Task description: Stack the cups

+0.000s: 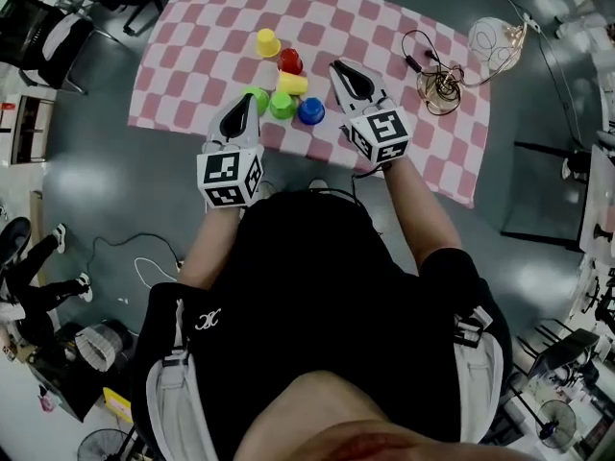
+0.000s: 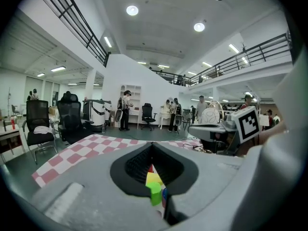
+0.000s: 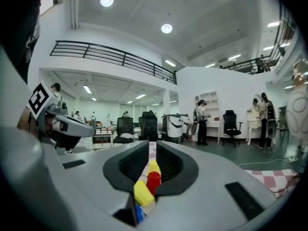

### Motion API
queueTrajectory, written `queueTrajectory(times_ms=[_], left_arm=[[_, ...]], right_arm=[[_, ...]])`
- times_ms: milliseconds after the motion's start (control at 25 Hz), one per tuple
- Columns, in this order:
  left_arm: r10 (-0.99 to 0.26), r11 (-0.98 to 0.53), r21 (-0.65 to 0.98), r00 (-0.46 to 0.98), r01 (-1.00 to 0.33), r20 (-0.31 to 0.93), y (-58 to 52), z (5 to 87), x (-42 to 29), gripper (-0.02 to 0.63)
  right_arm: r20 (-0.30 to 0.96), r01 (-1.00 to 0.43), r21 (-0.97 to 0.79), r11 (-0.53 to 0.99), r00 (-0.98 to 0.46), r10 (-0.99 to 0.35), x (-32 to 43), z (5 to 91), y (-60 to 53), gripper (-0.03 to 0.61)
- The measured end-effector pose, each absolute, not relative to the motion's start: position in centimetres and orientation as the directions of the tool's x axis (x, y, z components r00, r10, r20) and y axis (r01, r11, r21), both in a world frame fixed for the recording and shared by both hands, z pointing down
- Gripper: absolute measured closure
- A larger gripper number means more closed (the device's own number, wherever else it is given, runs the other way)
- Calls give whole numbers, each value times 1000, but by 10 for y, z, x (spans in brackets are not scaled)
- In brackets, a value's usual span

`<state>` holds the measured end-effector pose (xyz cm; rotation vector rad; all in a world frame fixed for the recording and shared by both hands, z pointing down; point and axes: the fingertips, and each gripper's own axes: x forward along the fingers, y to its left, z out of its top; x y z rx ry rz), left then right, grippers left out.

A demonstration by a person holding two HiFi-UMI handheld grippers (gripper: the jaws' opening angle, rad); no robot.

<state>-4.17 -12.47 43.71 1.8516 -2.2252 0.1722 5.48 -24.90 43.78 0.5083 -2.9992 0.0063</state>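
Several small cups stand grouped on the pink checked tablecloth. A yellow cup is farthest, then a red cup and a yellow cup on its side. Nearer stand a green cup, a blue cup and a second green cup, partly hidden by my left gripper. That gripper hovers shut and empty just in front of the greens. My right gripper hangs shut and empty to the right of the red cup.
A tangle of dark cable and a wire-frame ball lie on the table's far right. The table's near edge runs just under both grippers. Office chairs stand on the floor at the left.
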Motion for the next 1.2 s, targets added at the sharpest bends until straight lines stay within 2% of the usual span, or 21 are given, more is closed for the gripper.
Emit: queueTrajectory(times_ms=[120,160,520,880,1200], left_arm=[[-943,225,57,-203,-973,265,-120,438,-45,598],[-939,239,55,-216,-970,269,-117,439,-46,598],[-874,402,30,-374,-915,309,-88,449,-67,598],[-786,554,27,-512,-832,347,-56,466,-91,598],[-729,630,30,-577,-776,368,-41,475,-103,598]], right_arm=[[132,-197,-16,980,-972,-193,41,453,-262,439],[152,-157,-20,987,-977,-152,35,459,-267,420],[387,132,23,991,-915,113,-19,540,-287,342],[523,272,36,962,-825,213,-69,610,-289,331],[573,278,37,960,-793,208,-88,640,-292,331]])
